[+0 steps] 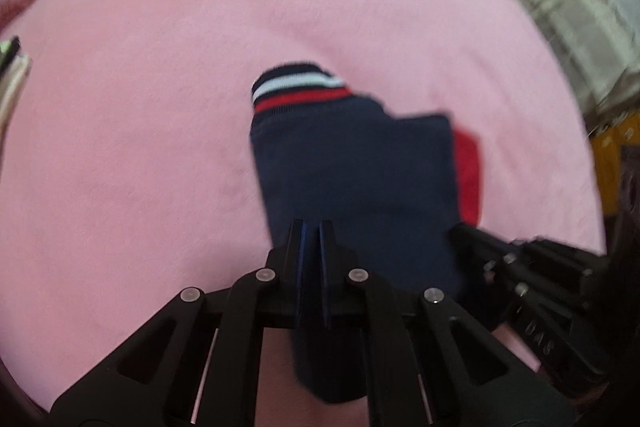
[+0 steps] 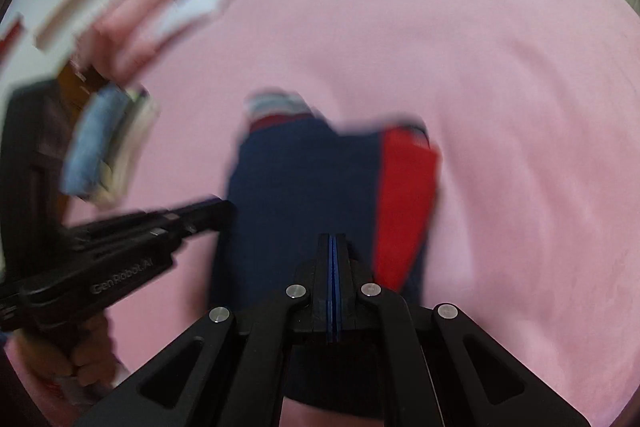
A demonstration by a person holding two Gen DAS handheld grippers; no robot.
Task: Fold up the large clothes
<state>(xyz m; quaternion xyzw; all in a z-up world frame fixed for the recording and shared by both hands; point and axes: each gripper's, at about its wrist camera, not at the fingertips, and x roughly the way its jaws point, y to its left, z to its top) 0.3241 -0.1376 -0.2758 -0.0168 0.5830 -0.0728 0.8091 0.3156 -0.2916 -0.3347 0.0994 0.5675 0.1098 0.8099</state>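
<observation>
Both tools pinch the near edge of the folded navy-blue knit garment (image 1: 352, 179) with red panel and striped cuff — left tool (image 1: 311, 227) nipping cloth between narrowed jaws, right tool (image 2: 333, 239) clamped tight beside it — as it lies on the fuzzy pink blanket (image 1: 140, 147).

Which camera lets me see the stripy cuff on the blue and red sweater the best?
The left wrist view. There the stripy cuff is fairly sharp, with clear navy, white and red bands at the far end of the sweater. In the right wrist view the same cuff is smeared by blur, so its stripes run together.
</observation>
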